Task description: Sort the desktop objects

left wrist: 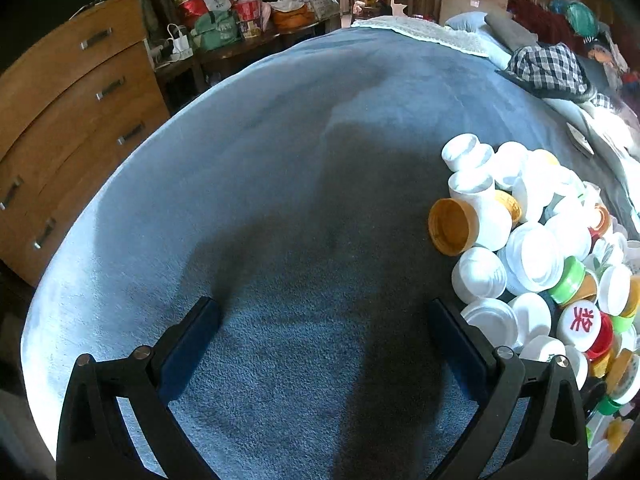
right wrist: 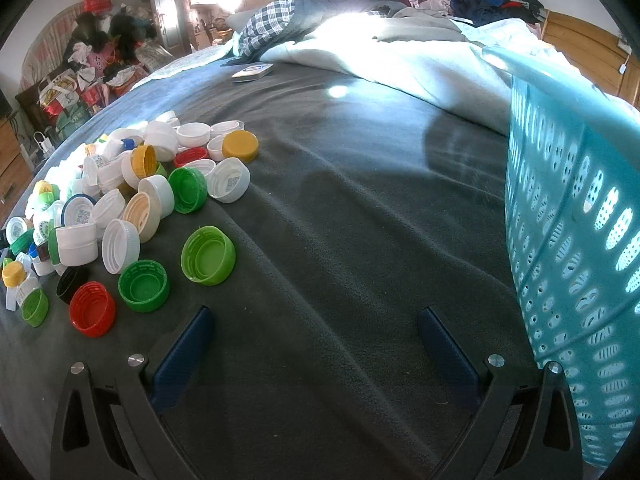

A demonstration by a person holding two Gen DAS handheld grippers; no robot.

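A pile of plastic bottle caps (left wrist: pixel 536 248), mostly white with some orange, green and red, lies on a blue-grey blanket (left wrist: pixel 280 184) at the right of the left wrist view. My left gripper (left wrist: pixel 322 312) is open and empty over bare blanket, left of the pile. In the right wrist view the same pile of caps (right wrist: pixel 132 208) spreads at the left, with a light green cap (right wrist: pixel 208 256), a dark green cap (right wrist: pixel 143 286) and a red cap (right wrist: pixel 92 309) nearest. My right gripper (right wrist: pixel 316 320) is open and empty, right of the caps.
A turquoise perforated plastic basket (right wrist: pixel 576 216) stands at the right of the right wrist view. A wooden chest of drawers (left wrist: pixel 68 120) is left of the bed. A checked cloth (right wrist: pixel 266 24), a small flat box (right wrist: pixel 252 71) and white bedding (right wrist: pixel 420 60) lie further back.
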